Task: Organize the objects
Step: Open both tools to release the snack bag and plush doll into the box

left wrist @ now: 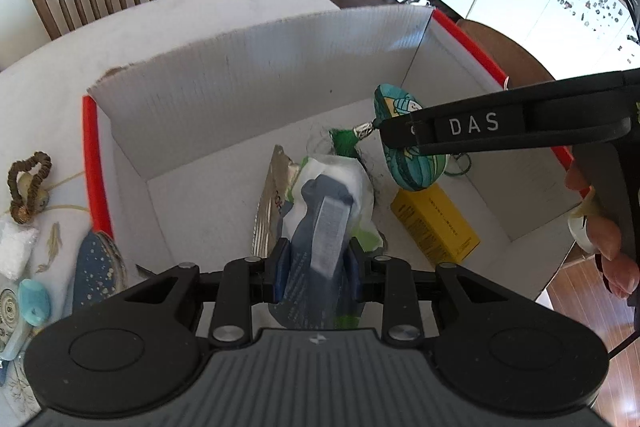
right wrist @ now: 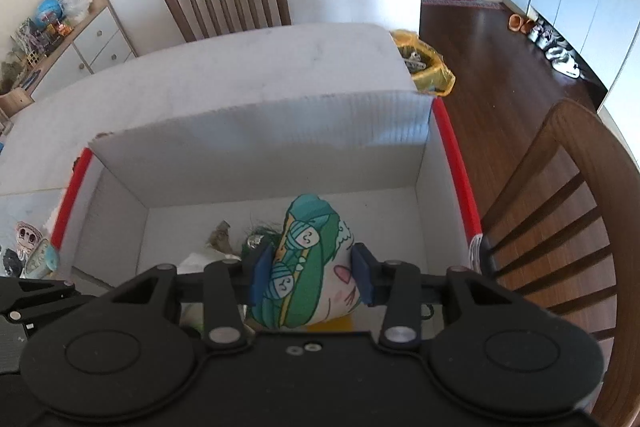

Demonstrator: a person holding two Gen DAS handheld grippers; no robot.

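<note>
Both hands are at the step of putting things down into the white cardboard box with red edges, which stands on the counter. The left gripper is closed tightly on a dark blue packet with a white label and holds it over the middle of the box, above a white and green bag and a silver foil pouch that already lie inside. The right gripper has its jaws partly closed on a small teal pillow printed with cartoon figures; the pillow hangs over the right part of the box, above a yellow carton on the bottom. I judge that the next move is to lower each thing a little more and then open the jaws, with the two grippers kept apart, because they are near each other. A green tassel on the pillow could catch on the bag. Outside the box, at its left, more small things wait on the counter: a brown scrunchie and a blue speckled pouch. A wooden chair stands just beside the right wall of the box.
</note>
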